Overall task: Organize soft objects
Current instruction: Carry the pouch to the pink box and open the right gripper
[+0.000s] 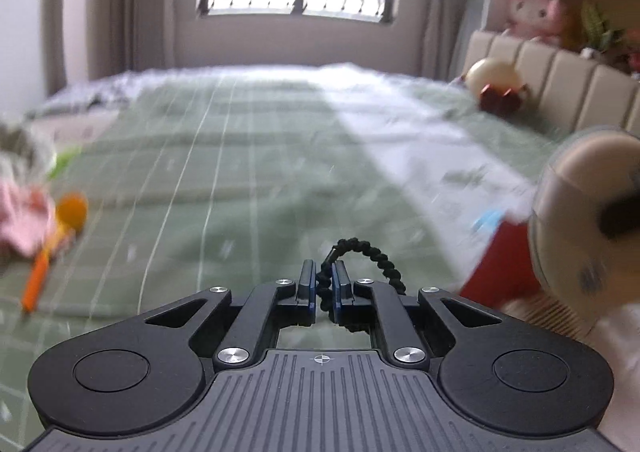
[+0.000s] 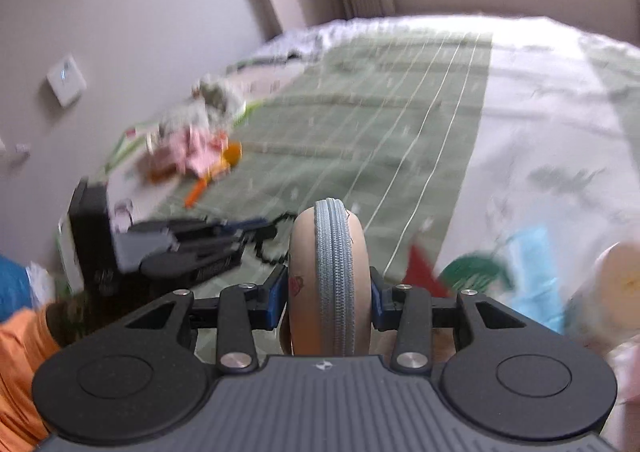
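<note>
Our left gripper (image 1: 324,284) pinches a black braided cord (image 1: 374,256); right gripper (image 2: 329,294) clamps a round zippered pouch (image 2: 326,276). The cord's thin, so we judge a swing could slip it free.

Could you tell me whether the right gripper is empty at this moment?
No, the right gripper is shut on a round beige zippered pouch, whose grey zipper faces the right wrist camera.

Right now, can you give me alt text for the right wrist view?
The right tongs are shut on a round beige zippered pouch held above a green striped bedspread. To their left, the left tongs grip a black braided cord; blurred toys lie beyond.
</note>
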`<control>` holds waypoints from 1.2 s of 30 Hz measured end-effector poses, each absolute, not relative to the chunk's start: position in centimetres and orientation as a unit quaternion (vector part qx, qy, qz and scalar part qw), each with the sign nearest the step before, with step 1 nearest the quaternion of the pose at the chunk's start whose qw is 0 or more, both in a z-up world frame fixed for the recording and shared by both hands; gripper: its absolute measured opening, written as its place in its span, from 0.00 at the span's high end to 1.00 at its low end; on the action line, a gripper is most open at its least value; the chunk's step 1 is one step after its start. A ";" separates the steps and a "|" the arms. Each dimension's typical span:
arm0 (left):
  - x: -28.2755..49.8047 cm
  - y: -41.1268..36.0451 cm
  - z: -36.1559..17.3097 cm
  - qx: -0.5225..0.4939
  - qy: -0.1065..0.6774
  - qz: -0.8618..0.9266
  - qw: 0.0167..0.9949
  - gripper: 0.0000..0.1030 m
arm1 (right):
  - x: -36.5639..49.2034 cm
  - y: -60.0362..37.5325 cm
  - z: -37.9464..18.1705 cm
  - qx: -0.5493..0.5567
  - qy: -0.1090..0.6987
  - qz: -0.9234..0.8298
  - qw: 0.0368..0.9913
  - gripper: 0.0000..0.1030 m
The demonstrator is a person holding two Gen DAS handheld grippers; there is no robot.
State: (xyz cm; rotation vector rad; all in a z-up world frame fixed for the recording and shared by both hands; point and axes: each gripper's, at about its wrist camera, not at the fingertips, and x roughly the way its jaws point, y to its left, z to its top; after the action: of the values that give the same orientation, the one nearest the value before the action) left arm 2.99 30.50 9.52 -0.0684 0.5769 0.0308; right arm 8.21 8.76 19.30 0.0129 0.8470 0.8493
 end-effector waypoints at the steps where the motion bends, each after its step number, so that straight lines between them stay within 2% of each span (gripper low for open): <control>1: 2.8 29.6 10.8 -0.026 0.272 0.010 0.962 0.90 | 8.4 7.8 20.4 0.007 0.387 0.395 0.833 0.62; 8: 4.5 21.8 19.4 -0.016 0.195 -0.048 0.979 0.90 | 9.8 -2.5 27.6 0.014 0.306 0.336 0.891 0.61; 15: 9.6 9.3 21.9 -0.004 0.189 -0.159 0.969 0.90 | 12.1 -15.1 29.8 0.018 0.262 0.238 0.935 0.61; 21: 16.1 -1.1 18.7 0.011 0.233 -0.225 0.946 0.90 | 15.5 -22.8 25.0 0.027 0.283 0.181 0.941 0.61; 24: 20.2 -3.8 15.3 -0.036 0.252 -0.240 0.937 0.89 | 18.3 -24.2 20.1 0.040 0.307 0.166 0.936 0.60; 27: 25.1 -5.1 10.1 -0.083 0.367 -0.244 0.894 0.89 | 21.2 -24.2 14.0 0.048 0.364 0.173 0.914 0.58; 29: 26.3 -5.0 7.5 -0.101 0.405 -0.238 0.877 0.89 | 21.8 -24.8 11.7 0.070 0.389 0.187 0.899 0.58; 33: 25.0 -4.0 8.4 -0.089 0.367 -0.201 0.904 0.88 | 20.4 -26.6 11.4 0.096 0.369 0.196 0.904 0.51; 36: 22.7 -2.4 11.2 -0.095 0.318 -0.180 0.926 0.88 | 18.7 -26.0 11.9 0.094 0.364 0.207 0.903 0.51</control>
State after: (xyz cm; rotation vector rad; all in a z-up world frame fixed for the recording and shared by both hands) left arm 22.72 -2.38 11.24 -0.1958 0.6525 -0.3695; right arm 18.70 -25.99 11.94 0.1949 0.7525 0.4279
